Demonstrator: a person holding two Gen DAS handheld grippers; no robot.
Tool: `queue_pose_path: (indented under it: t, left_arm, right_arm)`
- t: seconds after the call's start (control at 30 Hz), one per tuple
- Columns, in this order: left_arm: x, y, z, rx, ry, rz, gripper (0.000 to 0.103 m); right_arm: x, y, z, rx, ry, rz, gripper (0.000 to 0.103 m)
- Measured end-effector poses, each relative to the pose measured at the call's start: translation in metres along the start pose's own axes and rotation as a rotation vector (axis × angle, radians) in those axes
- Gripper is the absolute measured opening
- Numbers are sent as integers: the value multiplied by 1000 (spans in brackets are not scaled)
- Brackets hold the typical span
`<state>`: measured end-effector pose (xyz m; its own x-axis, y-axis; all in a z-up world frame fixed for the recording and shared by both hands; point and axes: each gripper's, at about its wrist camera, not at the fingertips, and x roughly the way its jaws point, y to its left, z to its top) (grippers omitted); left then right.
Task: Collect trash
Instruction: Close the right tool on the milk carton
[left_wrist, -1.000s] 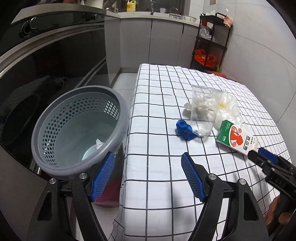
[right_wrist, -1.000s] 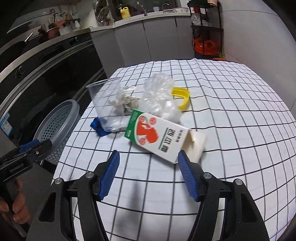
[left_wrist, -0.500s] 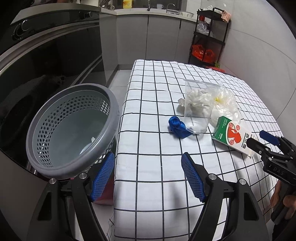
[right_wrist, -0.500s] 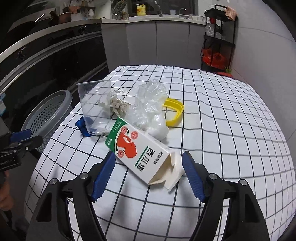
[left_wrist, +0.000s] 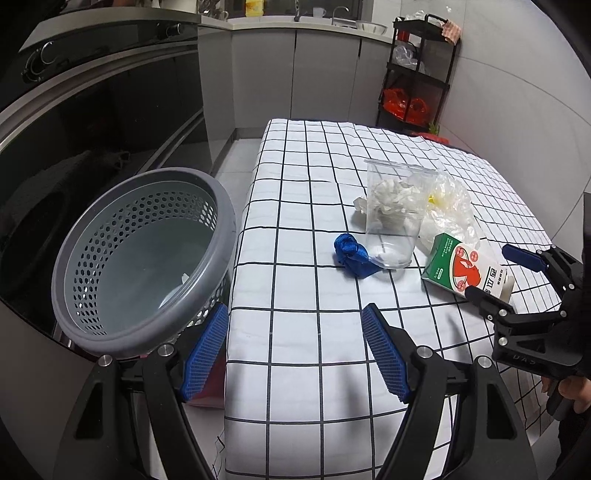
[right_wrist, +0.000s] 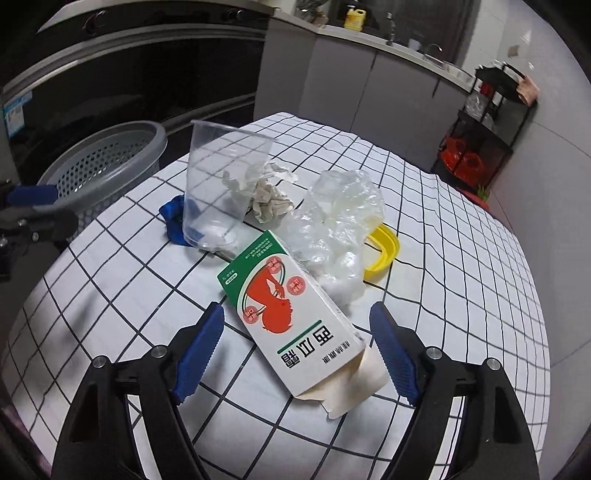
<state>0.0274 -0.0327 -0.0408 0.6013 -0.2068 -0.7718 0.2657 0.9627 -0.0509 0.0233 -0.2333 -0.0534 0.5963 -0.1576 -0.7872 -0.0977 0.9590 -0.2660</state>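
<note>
A green, white and red carton lies flat on the checked tablecloth, its torn end towards me. My right gripper straddles it with the jaws opening, and the pads do not press on it. Behind the carton stand a clear plastic cup, a blue wad, crumpled paper, a clear plastic bag and a yellow lid. My left gripper hangs open and empty over the table's near left corner, beside the grey perforated basket. The left wrist view also shows the carton and right gripper.
The basket stands off the table's left edge, with a small white scrap inside. A dark oven front runs along the left. Grey cabinets and a black shelf rack stand beyond the table. A hand holds the right gripper.
My right gripper has rolled and moved in over the carton, and its jaws have widened. The carton now lies between the pads. The left gripper has hardly moved.
</note>
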Motion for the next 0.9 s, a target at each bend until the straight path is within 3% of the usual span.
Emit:
queue_pose_path:
  t: [0.3,0.57,0.7,0.9]
  left_arm:
    - [2,0,1,-5,4,0,74]
    - [4,1,0,-3,8,-3,74]
    - [5,1,-1,-3,13,-4,74]
    - [9,-1,-1,-1,20,-8,74]
  right_arm:
    - [21,10,1,-78,45,-45,78]
    - [33,10,-1,-62,59,-30,77]
    - [32,9,-2,-44,59,-15,63]
    - [21,4,-11,40,41,34,55]
